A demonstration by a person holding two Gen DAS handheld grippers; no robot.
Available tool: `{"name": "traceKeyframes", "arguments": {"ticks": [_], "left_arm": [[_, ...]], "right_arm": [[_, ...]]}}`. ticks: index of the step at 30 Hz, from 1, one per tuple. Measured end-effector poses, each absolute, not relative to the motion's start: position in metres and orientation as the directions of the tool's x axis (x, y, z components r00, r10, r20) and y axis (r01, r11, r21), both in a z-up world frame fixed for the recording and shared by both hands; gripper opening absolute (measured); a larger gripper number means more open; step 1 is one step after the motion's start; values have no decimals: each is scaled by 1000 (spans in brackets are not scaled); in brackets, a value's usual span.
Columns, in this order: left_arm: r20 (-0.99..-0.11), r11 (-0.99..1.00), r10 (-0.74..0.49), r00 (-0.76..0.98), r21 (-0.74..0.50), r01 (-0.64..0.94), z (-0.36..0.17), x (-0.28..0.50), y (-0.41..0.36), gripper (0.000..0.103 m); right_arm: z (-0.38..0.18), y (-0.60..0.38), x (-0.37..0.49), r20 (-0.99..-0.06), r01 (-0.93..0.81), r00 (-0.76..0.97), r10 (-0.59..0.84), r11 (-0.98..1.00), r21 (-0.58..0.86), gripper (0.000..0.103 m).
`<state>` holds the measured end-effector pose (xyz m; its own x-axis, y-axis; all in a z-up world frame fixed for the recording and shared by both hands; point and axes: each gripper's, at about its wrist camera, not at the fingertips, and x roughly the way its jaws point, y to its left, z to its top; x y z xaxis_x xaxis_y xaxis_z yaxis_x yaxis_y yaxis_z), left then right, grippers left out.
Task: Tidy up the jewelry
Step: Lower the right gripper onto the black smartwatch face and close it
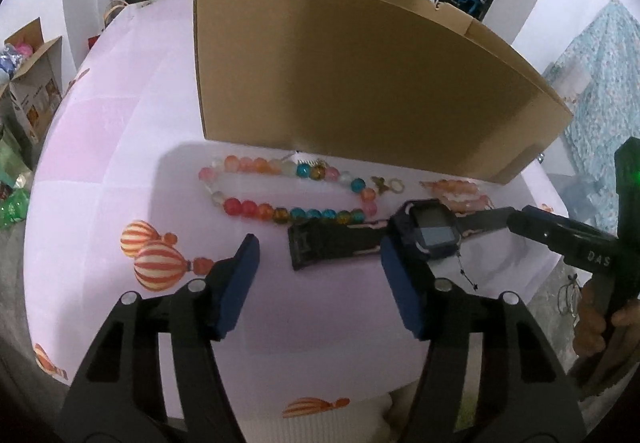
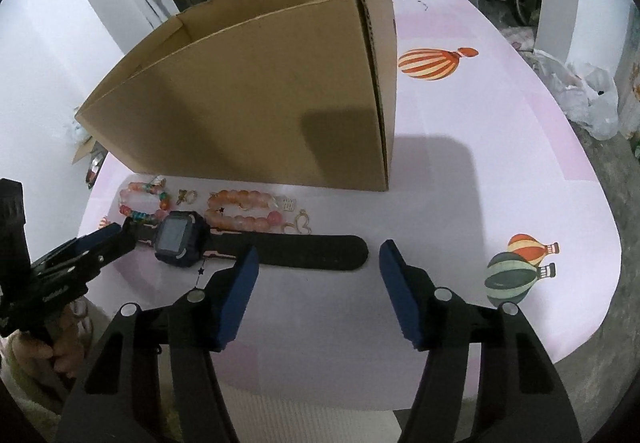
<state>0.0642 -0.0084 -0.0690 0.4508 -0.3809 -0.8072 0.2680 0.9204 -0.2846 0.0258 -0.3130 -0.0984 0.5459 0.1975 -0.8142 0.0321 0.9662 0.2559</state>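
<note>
Both jaws stand partly open: left gripper (image 1: 318,287) and right gripper (image 2: 318,291) flank the watch (image 1: 434,229) straps, seemingly untouching.

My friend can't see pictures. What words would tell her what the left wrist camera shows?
A dark smartwatch lies flat on a pink balloon-print tablecloth, between the open left gripper and the right gripper reaching in at its strap end. Behind it lie a multicoloured bead bracelet, a peach bead bracelet and a tall cardboard box.
</note>
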Motion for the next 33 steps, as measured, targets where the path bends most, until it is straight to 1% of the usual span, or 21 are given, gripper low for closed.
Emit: {"name": "traceKeyframes", "arguments": {"ticks": [1, 3, 4, 5, 8, 10, 12, 14, 18, 23, 29, 33], "left_arm": [[-808, 920, -382, 450, -286, 268, -70, 64, -8, 59], [-804, 919, -384, 455, -284, 273, -71, 67, -9, 54], [-802, 919, -385, 457, -283, 276, -71, 66, -11, 51], [-800, 915, -393, 454, -290, 281, -70, 67, -11, 45], [-800, 914, -395, 451, -294, 278, -70, 67, -11, 42], [-795, 918, -386, 468, -282, 278, -72, 66, -17, 37], [-794, 918, -388, 469, -288, 272, -73, 66, -16, 30], [-793, 917, -391, 468, -293, 270, -74, 65, -15, 26], [-791, 914, -396, 466, -293, 279, -74, 64, -17, 18], [-789, 914, -397, 469, -295, 277, -76, 63, -12, 14], [-789, 916, -391, 473, -283, 285, -76, 63, -15, 13], [-789, 917, -389, 475, -282, 282, -75, 63, -17, 13]], "right_arm": [[-99, -313, 25, -813, 32, 547, 200, 965, 259, 61], [-98, -314, 26, -809, 23, 545, 222, 960, 279, 57], [-98, -313, 26, -807, 22, 543, 233, 957, 291, 57], [-98, -313, 26, -805, 21, 543, 238, 955, 297, 57], [-97, -314, 26, -798, 14, 540, 269, 945, 328, 57], [-97, -317, 26, -790, 15, 534, 303, 930, 367, 57], [-97, -319, 25, -774, 11, 527, 351, 908, 419, 57], [-98, -319, 25, -765, 10, 516, 386, 890, 456, 57], [-97, -315, 23, -757, 9, 517, 400, 881, 472, 57], [-101, -327, 25, -717, 53, 527, 456, 825, 563, 57], [-105, -340, 32, -632, 86, 536, 559, 709, 700, 57], [-107, -345, 34, -593, 100, 544, 594, 656, 748, 57]]}}
